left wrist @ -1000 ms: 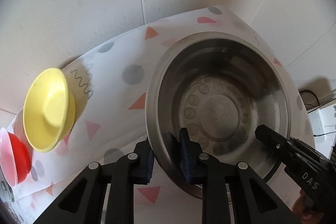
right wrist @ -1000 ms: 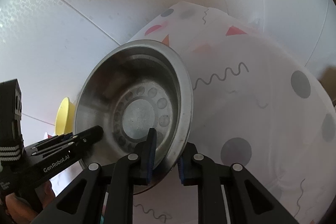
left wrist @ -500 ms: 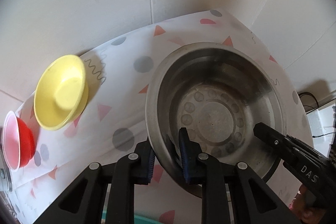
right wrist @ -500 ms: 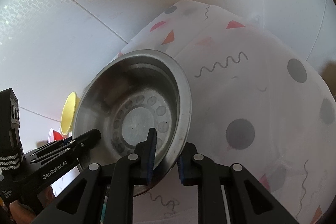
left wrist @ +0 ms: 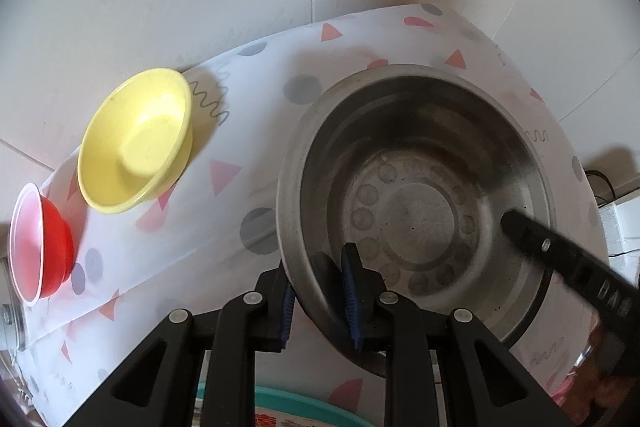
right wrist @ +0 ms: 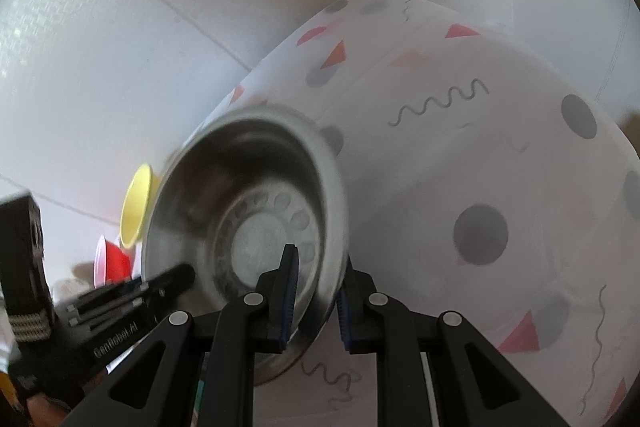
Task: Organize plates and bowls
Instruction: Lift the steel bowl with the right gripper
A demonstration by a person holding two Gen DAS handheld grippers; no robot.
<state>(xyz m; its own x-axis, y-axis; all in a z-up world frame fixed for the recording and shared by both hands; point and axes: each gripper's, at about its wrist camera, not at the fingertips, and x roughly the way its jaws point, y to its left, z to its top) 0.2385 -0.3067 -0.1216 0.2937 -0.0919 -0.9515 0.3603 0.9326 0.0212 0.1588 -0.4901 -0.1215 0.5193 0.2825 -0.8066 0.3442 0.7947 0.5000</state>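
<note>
- Large round stainless-steel bowl (left wrist: 416, 195) w/ ring of dimples in its base was held by both grippers at opposite sides of its rim, over a white tablecloth (left wrist: 248, 131) printed w/ grey dots, pink triangles & squiggles
- Left gripper (left wrist: 318, 301): black frame, blue pads; nearly closed, jaws having just eased apart a touch; one pad inside the rim, one outside, steel wall clamped between them
- Right gripper (right wrist: 314, 301): same build; nearly closed, pinching the bowl's far rim, one finger inside & one outside; its fingertip also showed in the left view, reaching into the bowl from the right
- Bowl looked tilted in the right view & blurred; whether its base touched the cloth could not be told
- Shallow yellow plastic bowl (left wrist: 136, 139) sat on the cloth left of the steel bowl, well apart from it
- Small red bowl w/ white rim (left wrist: 40, 243) lay near the cloth's left edge, just beside the yellow one
- Teal rim of a tray (left wrist: 296, 407) at the bottom edge of the left view; contents unclear
</note>
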